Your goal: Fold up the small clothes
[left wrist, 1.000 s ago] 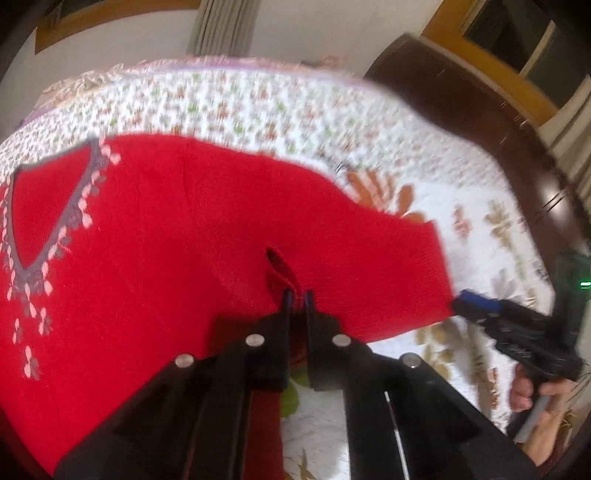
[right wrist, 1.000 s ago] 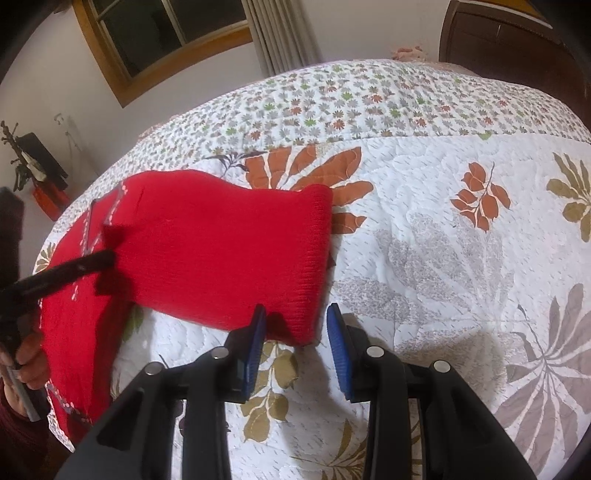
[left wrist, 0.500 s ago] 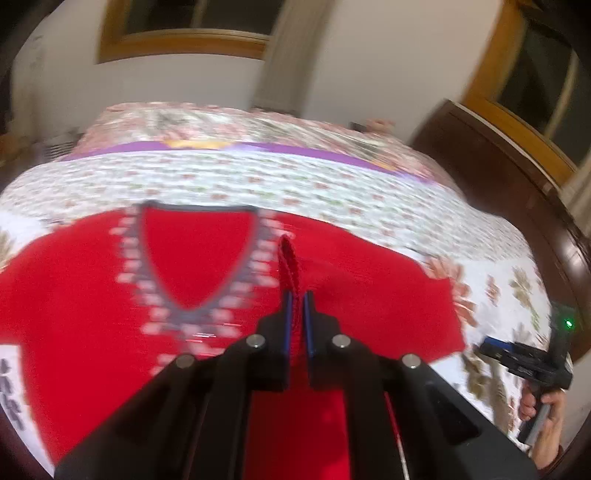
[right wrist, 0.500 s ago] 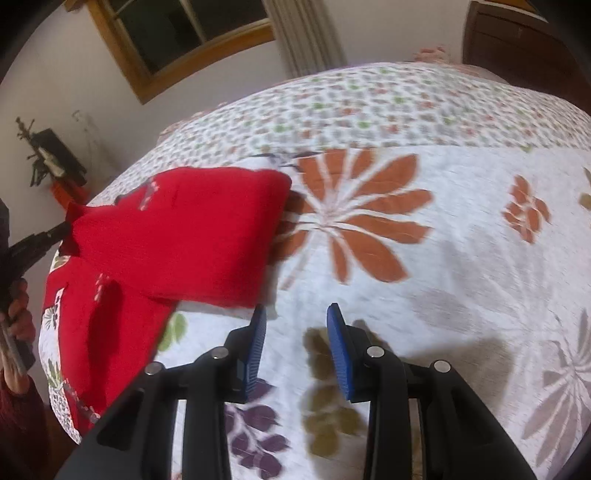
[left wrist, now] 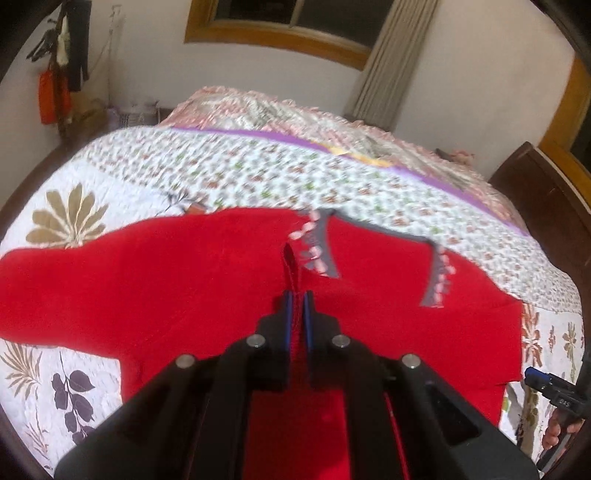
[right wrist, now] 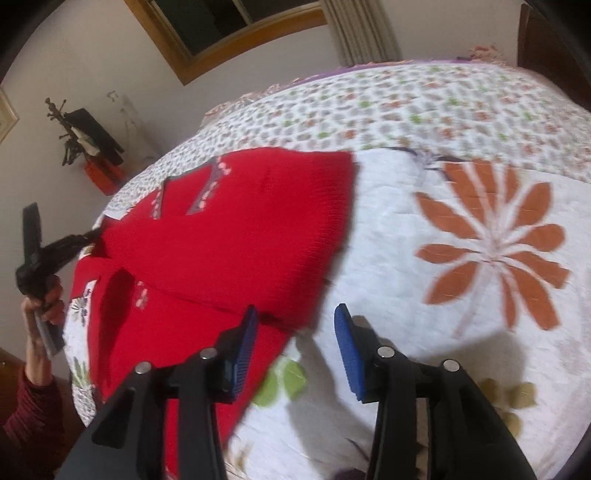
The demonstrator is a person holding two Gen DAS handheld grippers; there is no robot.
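Between the left tool's [left wrist: 296, 308] pads, red sweater [left wrist: 184, 280] fabric sits pinched.

A home bedroom — quilted floral bedspread [right wrist: 461, 229], wood-framed window [left wrist: 273, 33] (curtain [left wrist: 391, 62] beside it), dark headboard [left wrist: 546, 199].

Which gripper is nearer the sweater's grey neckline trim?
Left. The left gripper is shut on the red sweater just below the grey neckline trim; the right gripper hangs open at the sweater's hem corner.

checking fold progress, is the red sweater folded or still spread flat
Partly folded: the red sweater has one layer doubled over another, and the left tongs pinch a raised fold of it.
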